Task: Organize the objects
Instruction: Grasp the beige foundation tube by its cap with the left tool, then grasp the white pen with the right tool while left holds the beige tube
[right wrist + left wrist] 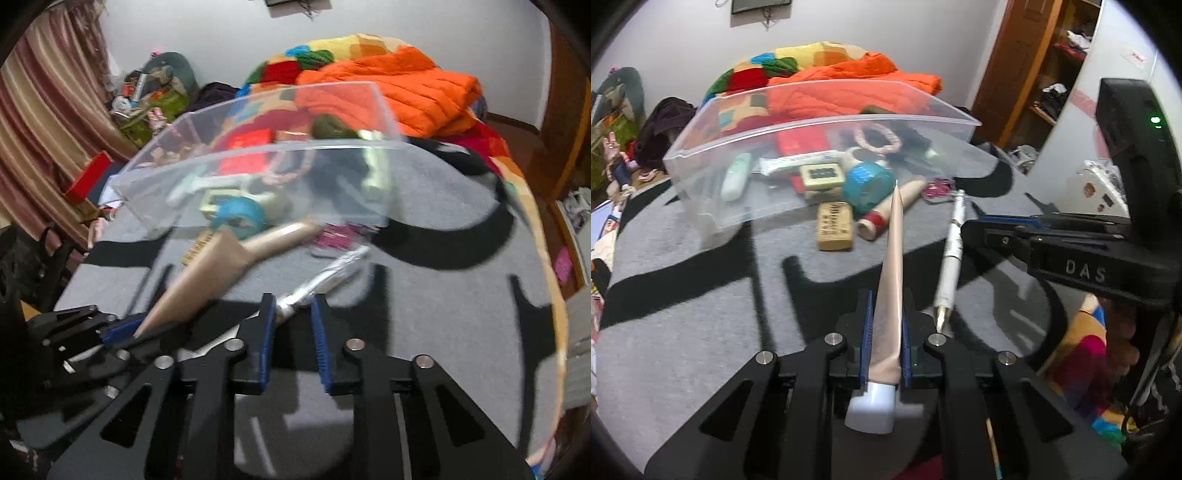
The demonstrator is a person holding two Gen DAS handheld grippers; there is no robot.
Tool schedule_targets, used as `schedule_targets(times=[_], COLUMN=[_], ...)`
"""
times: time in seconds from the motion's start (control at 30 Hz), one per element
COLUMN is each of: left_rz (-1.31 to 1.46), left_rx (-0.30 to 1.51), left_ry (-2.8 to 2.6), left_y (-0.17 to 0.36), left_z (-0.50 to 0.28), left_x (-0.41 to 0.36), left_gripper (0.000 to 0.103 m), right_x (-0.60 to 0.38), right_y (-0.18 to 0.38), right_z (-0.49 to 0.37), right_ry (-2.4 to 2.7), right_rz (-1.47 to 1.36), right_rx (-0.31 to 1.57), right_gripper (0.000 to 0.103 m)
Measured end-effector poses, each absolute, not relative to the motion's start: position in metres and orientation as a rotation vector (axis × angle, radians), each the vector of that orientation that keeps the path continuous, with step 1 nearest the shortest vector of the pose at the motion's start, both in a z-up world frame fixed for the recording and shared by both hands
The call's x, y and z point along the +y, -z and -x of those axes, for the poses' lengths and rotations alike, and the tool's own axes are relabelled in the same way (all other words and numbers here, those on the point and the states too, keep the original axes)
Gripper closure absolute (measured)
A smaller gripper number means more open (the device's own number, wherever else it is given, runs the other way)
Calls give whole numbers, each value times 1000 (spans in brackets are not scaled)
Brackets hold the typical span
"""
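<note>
My left gripper (885, 314) is shut on a beige cream tube (891, 280) with a white cap, held above the grey bedspread; the tube also shows in the right wrist view (207, 275). My right gripper (293, 308) is open, its fingers on either side of the tip of a white pen (325, 275) lying on the bed; the pen also shows in the left wrist view (952, 254). A clear plastic bin (713, 155) ahead holds several small items. A second beige tube (886, 208), a wooden stamp (834, 226) and a teal tape roll (868, 186) lie in front of it.
A pink glittery item (938, 189) lies near the pen's far end. Orange and multicoloured bedding (842, 77) is piled behind the bin. A wooden wardrobe (1027, 66) stands to the right. The bed edge (550, 288) curves along the right.
</note>
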State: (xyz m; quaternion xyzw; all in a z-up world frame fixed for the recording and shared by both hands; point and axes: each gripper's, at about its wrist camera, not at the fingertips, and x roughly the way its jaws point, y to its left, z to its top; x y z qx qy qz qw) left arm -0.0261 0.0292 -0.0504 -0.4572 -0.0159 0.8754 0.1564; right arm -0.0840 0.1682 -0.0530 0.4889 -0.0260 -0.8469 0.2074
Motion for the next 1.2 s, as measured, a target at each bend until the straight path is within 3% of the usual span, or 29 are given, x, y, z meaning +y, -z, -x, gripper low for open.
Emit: schedule_targets(times=[0.13,0.27,0.47,0.57,0.83,0.97,1.07,1.2], left_rz=[1292,1287,1281,1281,1309,1288,1286,1279], left_rx=[-25,-48,-58,-53,-37,-26,-36,-31], left_ry=[-2473,-2437,-2492,-2508,-2480,-2495,-2503,-2526], left_y=[50,50,42,39,49,51,52,53], left_z=[22,15,5,2,9,11,15,19], left_x=[41,48,37,29,35,40,43,47], left_gripper=[91,92,94,94,91,86,86,86], right_x=[181,171,140,128,152,172,185,194], right_y=[58,56,57,60,54,47,51,56], right_z=[88,90,83,74,64,59,61,71], right_ry=[2307,2302,2359,2421,2403,2376,2393,2357], right_rz=[-1408,-1394,-1351,-1306,-1297,-1314,-1363,-1417], right_rx=[-216,-221,-26,96,50,17,24,-129], right_gripper=[86,85,65,65,79,92,92,91])
